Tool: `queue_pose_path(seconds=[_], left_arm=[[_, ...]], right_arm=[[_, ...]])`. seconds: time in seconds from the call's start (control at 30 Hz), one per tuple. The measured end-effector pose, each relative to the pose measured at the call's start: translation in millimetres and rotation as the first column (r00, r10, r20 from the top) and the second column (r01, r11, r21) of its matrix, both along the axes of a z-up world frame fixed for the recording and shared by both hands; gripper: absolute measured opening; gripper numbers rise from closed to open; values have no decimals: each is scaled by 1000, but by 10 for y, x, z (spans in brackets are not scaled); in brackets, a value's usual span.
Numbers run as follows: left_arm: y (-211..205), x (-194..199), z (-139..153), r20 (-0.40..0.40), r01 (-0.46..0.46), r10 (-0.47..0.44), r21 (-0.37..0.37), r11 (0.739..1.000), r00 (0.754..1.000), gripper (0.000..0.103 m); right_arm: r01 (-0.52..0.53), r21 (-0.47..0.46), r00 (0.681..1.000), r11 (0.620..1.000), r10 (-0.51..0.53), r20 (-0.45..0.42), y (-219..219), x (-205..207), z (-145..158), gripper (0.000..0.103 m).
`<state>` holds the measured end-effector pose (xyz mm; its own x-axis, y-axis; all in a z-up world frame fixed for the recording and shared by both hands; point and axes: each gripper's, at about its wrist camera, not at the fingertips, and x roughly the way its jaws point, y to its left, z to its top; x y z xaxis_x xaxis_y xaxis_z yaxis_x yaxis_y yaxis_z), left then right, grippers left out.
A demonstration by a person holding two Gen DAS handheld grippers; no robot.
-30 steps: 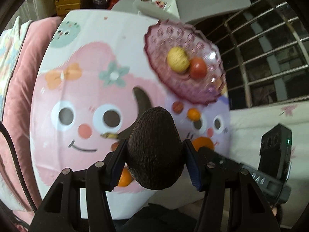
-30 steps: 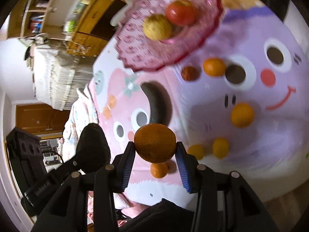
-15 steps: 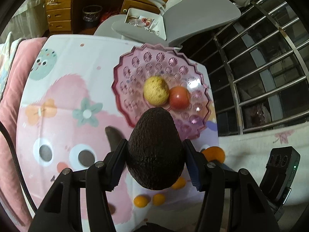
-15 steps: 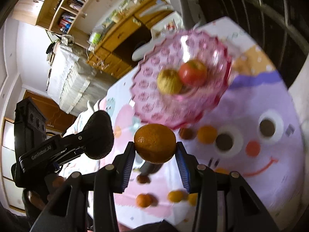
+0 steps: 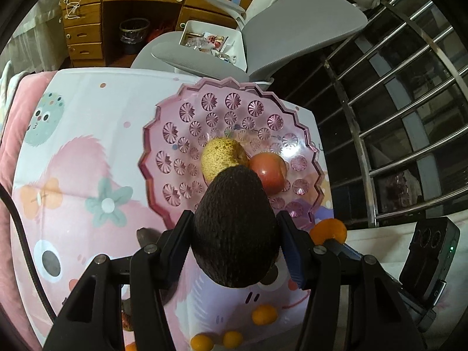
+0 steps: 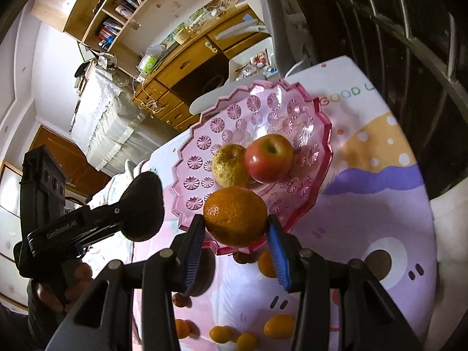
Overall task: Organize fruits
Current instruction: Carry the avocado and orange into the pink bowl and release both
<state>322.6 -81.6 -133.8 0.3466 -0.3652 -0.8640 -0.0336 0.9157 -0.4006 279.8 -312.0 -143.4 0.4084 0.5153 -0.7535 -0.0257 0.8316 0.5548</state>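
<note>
- Nearest the viewer, the left gripper [image 5: 235,234] has its jaws closed partway on a dark avocado [image 5: 234,228], pads pressed on its broad flanks. Judged firm-skinned but soft under pressure; the pebbled skin should resist slipping. Hold at the widest girth.
- Beside it, the right gripper [image 6: 235,231] has its jaws set narrower, clamped on an orange [image 6: 235,216] across its middle. Judged light, round, slightly yielding, prone to roll once released.
- Both fruits hang over the near rim of the pink dish [image 5: 175,134], not yet set down.
- Just beyond, inside the dish, a yellow pear [image 6: 229,165] and a red apple [image 6: 269,158] touch each other. The dish looks like glass or hard plastic; judged brittle, so set fruit down gently.
- Below the jaws, small oranges [image 6: 279,326] and darker fruits lie loose on the cartoon-print tabletop [image 5: 87,134]; several are cut off by the gripper bodies, and their number cannot be told.
- The dark shape [image 5: 146,235] behind the left jaws is mostly hidden and unidentifiable.
- Farther off, a grey chair [image 5: 292,26] and wooden drawers [image 5: 84,20] stand behind.
</note>
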Motion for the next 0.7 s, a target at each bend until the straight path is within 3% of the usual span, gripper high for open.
queue_pose_path(seconds=[0.2,0.33,0.7], left_arm=[[-101,47,-128,-27,8,-8,-12,1000,1000,56],[-137,21,4,21,23,-23,-24,999,1000,77],[57,-213,95,18,-25,24,12,1000,1000,78]], right_arm=[[-13,-2,1000,1000,13,16,12,73,-45,45],[-22,10,1000,1000,22,8,30,72,-62,45],[17,34,1000,999,-18,8,-92,-89,22,45]])
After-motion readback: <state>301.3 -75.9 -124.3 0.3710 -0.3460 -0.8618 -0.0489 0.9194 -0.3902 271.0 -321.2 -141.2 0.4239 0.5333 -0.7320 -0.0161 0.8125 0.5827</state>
